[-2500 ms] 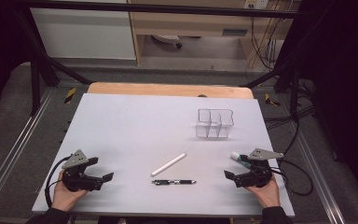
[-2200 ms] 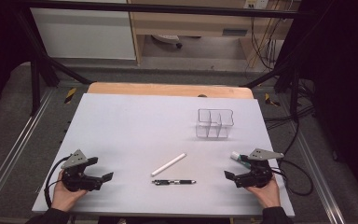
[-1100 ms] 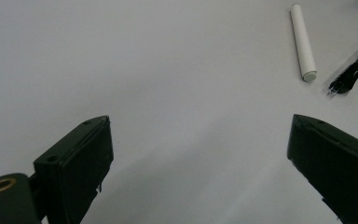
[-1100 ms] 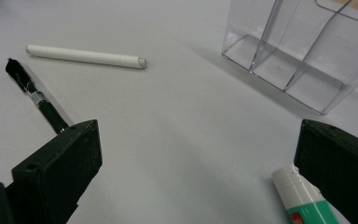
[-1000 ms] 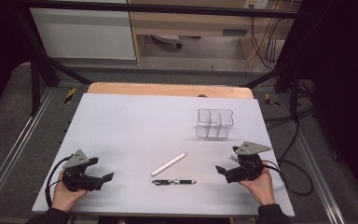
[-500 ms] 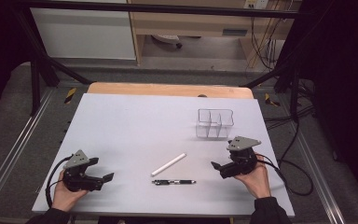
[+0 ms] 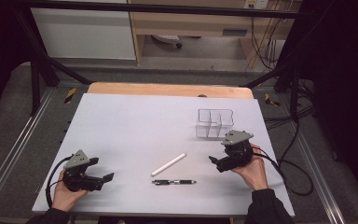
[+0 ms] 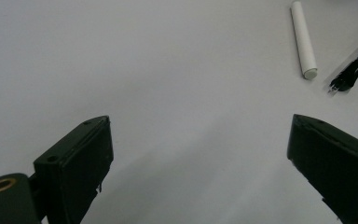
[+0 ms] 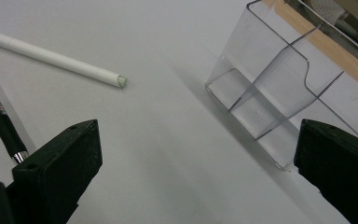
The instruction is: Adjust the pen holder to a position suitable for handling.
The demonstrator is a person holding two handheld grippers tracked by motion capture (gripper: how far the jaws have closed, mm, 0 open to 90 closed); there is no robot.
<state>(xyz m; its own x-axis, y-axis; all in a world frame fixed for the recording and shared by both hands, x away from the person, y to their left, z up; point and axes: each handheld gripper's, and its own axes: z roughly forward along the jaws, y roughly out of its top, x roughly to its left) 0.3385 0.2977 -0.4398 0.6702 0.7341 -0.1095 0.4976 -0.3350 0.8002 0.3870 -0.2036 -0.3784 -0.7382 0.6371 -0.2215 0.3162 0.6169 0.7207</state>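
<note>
— While the right gripper [image 7: 216, 163] hung with its jaws spread wide and nothing between them, which step would you say was in hand?

— The approach, I'd judge. It sat just right of the white stick [image 7: 168, 164] and the black pen [image 7: 174, 182], both flat on the table [image 7: 121, 126] and close together, touching neither. The left gripper [image 7: 103, 178] rested near the front left corner, also wide and empty, well apart from them.

— And the next move?

— Probably lowering the jaws across one shaft, square to it, without nudging the other.

— The container?

— A clear divided holder [image 9: 279, 88] stood just behind the right gripper; the compartments that showed looked empty.
</note>
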